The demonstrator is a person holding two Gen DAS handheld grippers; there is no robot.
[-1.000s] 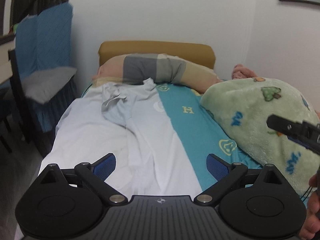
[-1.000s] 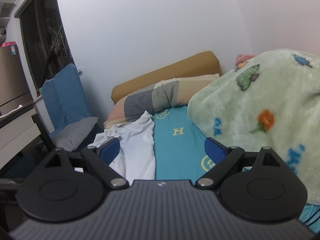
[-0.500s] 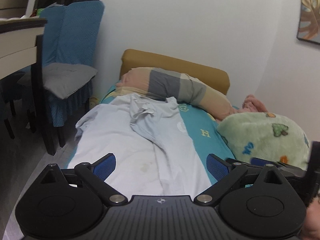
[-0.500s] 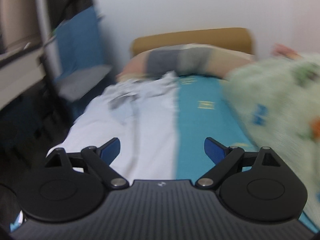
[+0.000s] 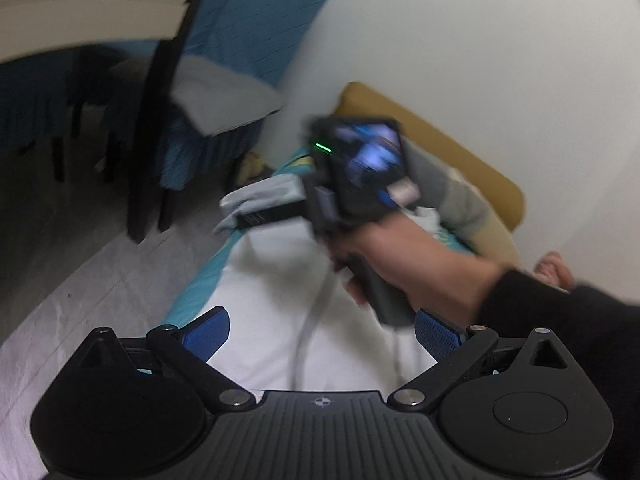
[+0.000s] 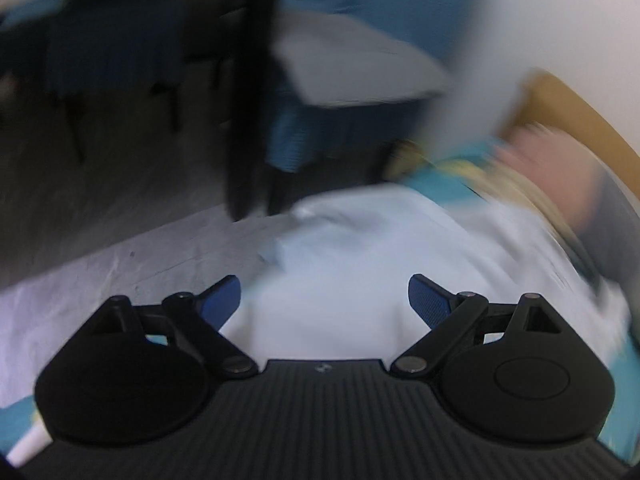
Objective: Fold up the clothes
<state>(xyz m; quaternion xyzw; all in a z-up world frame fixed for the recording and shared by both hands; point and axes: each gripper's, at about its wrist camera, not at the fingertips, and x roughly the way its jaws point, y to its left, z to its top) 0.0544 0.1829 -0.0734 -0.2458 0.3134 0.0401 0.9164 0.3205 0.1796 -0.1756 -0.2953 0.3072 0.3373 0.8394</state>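
The pale white garment [image 5: 280,280] lies spread on the teal-sheeted bed [image 5: 200,284], below both tools. The left gripper [image 5: 322,330] hangs over it, its 2 blue pads wide apart, gripping nothing. The right gripper [image 6: 324,296] is likewise released above the cloth, near the chair [image 6: 248,120]. Blur hides any lettering; no writing is readable.

The left claw [image 5: 322,334] was matt black plastic with ribbed housing, dull metal pivot pins and blue textured pads [image 5: 208,334]; the right claw [image 6: 324,300] looked the same. The pale shirt [image 5: 280,300] was thin, soft, matt cloth, creased. The bed [image 5: 200,292] sheet was smooth teal cloth. The headboard [image 5: 460,152] looked padded, mustard, matt. The chair [image 5: 256,32] cover was quilted blue cloth.
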